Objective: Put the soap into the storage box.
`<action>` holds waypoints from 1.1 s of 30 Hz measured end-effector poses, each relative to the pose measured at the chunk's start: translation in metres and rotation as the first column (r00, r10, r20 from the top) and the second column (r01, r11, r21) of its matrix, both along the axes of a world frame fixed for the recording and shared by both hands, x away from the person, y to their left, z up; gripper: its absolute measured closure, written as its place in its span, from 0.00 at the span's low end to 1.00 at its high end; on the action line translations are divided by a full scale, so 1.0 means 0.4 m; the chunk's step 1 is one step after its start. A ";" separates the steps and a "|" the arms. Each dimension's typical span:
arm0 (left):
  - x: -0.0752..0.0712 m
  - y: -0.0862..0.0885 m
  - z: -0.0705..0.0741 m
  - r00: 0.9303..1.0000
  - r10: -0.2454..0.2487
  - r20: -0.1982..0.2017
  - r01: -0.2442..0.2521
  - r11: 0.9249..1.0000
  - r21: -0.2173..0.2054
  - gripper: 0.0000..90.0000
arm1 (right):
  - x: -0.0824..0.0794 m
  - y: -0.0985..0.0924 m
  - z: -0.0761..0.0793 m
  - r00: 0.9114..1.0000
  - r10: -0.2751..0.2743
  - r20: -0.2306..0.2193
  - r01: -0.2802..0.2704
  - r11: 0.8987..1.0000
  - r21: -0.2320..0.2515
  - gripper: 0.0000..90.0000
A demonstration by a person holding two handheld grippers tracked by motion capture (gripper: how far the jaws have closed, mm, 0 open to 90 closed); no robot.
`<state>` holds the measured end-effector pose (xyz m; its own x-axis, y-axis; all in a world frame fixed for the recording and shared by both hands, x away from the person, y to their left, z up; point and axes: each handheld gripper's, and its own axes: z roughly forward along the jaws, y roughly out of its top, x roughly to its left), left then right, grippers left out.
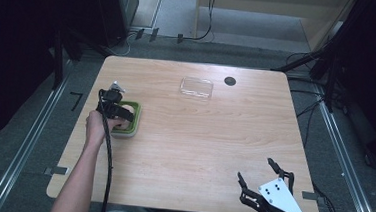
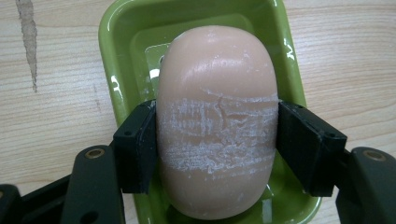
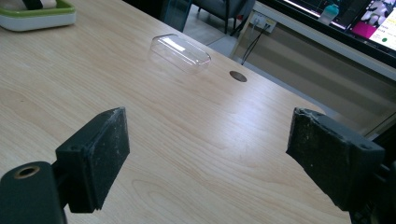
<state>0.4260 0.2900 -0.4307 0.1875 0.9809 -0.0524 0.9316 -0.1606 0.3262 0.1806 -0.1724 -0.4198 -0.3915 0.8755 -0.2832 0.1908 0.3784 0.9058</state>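
The left tool is clamped on a smooth, oval pink soap bar, its middle scuffed white, lying in a glossy green dish at nine o'clock on the pale wood-grain tabletop. The right tool stands apart at five o'clock.

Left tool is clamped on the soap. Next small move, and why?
Probably lift straight up. The left tool is shut on the soap bar, which sits in the green dish; the dish walls block any sideways pull.
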 end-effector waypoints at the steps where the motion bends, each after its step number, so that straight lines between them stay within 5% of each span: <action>1: 0.000 0.000 -0.002 1.000 0.002 0.002 -0.002 1.000 0.003 0.38 | 0.000 0.000 0.000 1.000 -0.001 0.001 0.001 1.000 -0.001 0.15; 7: 0.000 -0.001 0.008 1.000 0.008 0.029 -0.008 1.000 -0.002 0.44 | -0.002 -0.003 -0.001 1.000 -0.002 0.000 0.002 1.000 -0.005 0.15; 16: 0.002 -0.001 0.013 0.999 0.029 0.025 -0.029 1.000 0.011 0.39 | -0.005 -0.010 -0.001 1.000 -0.009 0.002 0.009 1.000 -0.002 0.15; 26: -0.017 -0.008 0.044 0.999 0.031 0.021 -0.032 0.998 0.049 0.25 | -0.008 -0.004 0.001 1.000 -0.009 0.005 0.009 1.000 -0.001 0.15; 33: -0.046 -0.003 0.076 1.000 0.008 0.026 -0.009 0.999 0.038 0.18 | -0.008 -0.001 0.001 1.000 -0.003 0.006 0.003 1.000 -0.009 0.15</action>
<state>0.4077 0.2889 -0.4003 0.1802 0.9836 -0.0099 0.9243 -0.1658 0.3437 0.1775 -0.1727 -0.4193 -0.3867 0.8744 -0.2932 0.1866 0.3855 0.9036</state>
